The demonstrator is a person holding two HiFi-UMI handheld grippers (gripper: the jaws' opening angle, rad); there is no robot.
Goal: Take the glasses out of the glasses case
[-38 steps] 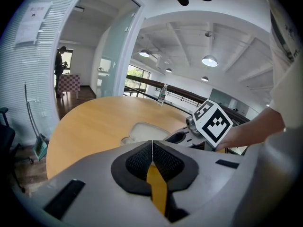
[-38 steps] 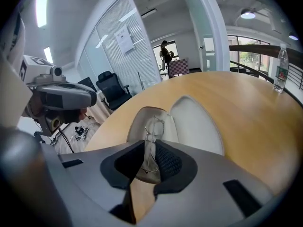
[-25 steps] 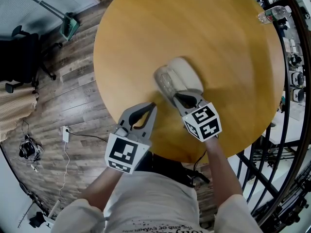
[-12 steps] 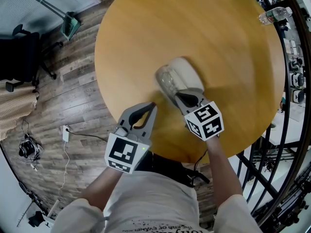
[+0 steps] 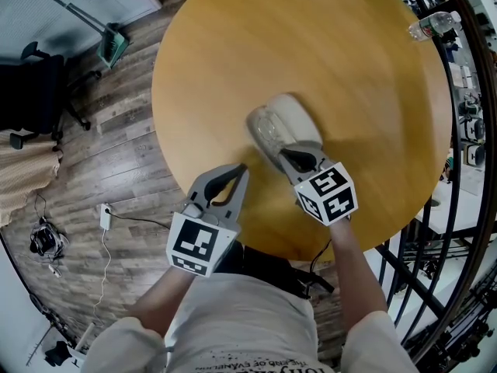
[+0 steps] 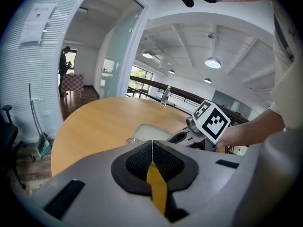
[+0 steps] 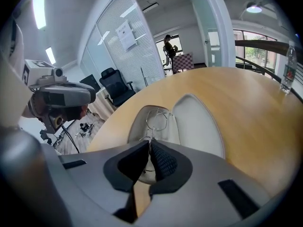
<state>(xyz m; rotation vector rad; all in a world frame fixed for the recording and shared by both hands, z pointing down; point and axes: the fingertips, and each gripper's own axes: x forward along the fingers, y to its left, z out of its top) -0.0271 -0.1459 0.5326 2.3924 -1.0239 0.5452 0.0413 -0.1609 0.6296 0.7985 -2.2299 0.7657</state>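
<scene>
Glasses (image 7: 156, 121): a thin wire frame lying in the left half of the open case, as the right gripper view shows it. The round rims point away from the camera. The near part of the wire runs in between the right gripper's pads.
Glasses case (image 5: 297, 117): pale and hinged wide open, with both halves flat on the table and side by side. It sits a little toward the person's side of the table's middle.
Right gripper (image 7: 149, 144): jaws drawn in to a narrow slit and pinching the wire of the glasses. The tips reach into the near end of the case's left half. In the head view the right gripper (image 5: 276, 151) lies over the table, with its marker cube nearest the person.
Whether lifted: I cannot tell if the frame is raised off the case lining or resting on it.
Left gripper (image 6: 152, 144): pads pressed together with nothing between them. In the head view the left gripper (image 5: 243, 169) hovers at the table's near edge, to the left of the case and apart from it.
Table (image 5: 326, 37): round, with a light wooden top.
Water bottle (image 5: 429, 23): clear, lying on its side near the far right rim and well apart from the case.
Floor (image 5: 116, 154): dark wood planks, with a cable and plug lying on it.
Office chair (image 5: 35, 92): black, standing to the left of the table.
Person (image 6: 63, 65): standing far off by a doorway.
</scene>
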